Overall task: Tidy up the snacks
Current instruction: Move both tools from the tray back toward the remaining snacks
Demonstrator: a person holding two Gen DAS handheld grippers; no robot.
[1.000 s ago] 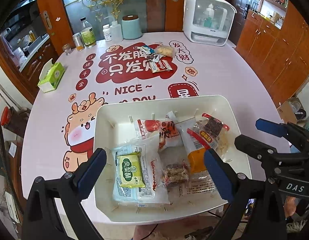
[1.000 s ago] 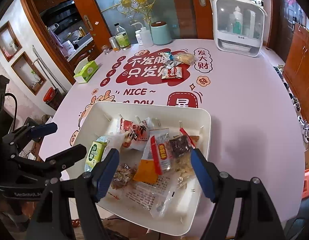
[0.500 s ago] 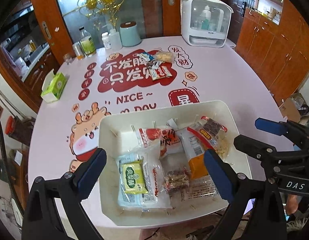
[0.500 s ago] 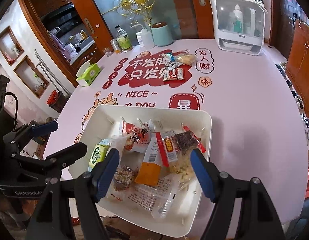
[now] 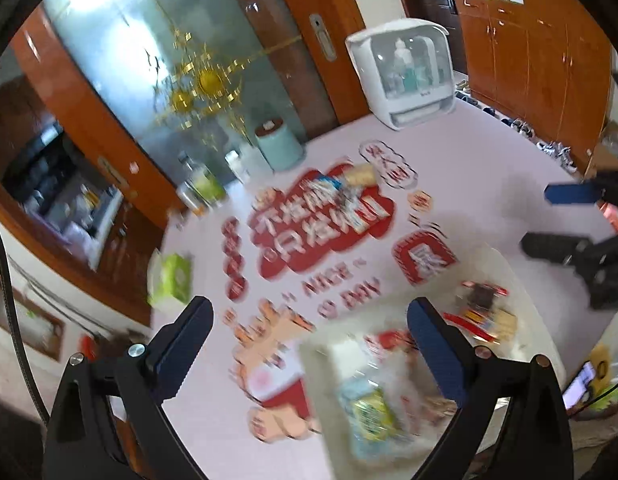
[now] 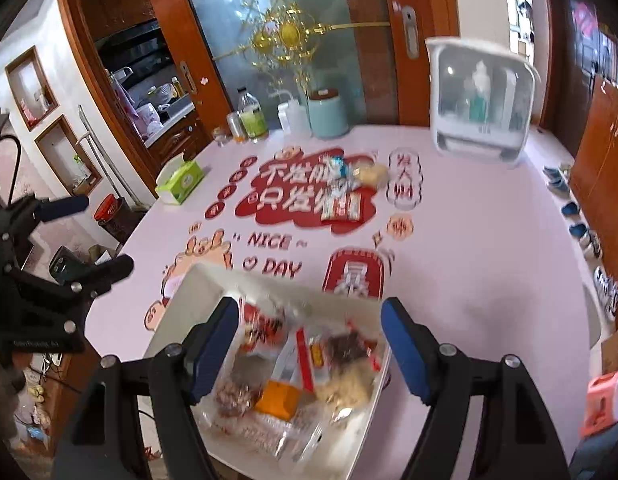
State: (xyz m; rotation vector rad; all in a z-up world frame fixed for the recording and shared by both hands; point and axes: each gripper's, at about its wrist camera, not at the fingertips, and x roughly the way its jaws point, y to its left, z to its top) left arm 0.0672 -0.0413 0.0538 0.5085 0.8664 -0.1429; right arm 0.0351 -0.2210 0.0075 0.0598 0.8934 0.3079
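Observation:
A white tray (image 6: 201, 284) at the table's near edge holds several snack packets, among them a red-striped one (image 6: 309, 354) and a green one (image 5: 367, 410). More snack packets (image 6: 343, 204) lie on the red print at the table's middle, also blurred in the left wrist view (image 5: 349, 196). My left gripper (image 5: 309, 336) is open and empty, over the table left of the tray (image 5: 309, 354). My right gripper (image 6: 309, 340) is open and empty above the tray. Each gripper shows at the other view's edge.
A green tissue box (image 6: 181, 178) sits at the table's left edge. Bottles (image 6: 253, 118), a teal canister (image 6: 329, 114) and a white cabinet (image 6: 479, 102) stand along the far edge. Shoes (image 6: 565, 188) lie on the floor at right.
Both grippers have lifted and tilted up, so the tray sits lower in both views. The left gripper has swung left with heavy blur. Both stay open and empty.

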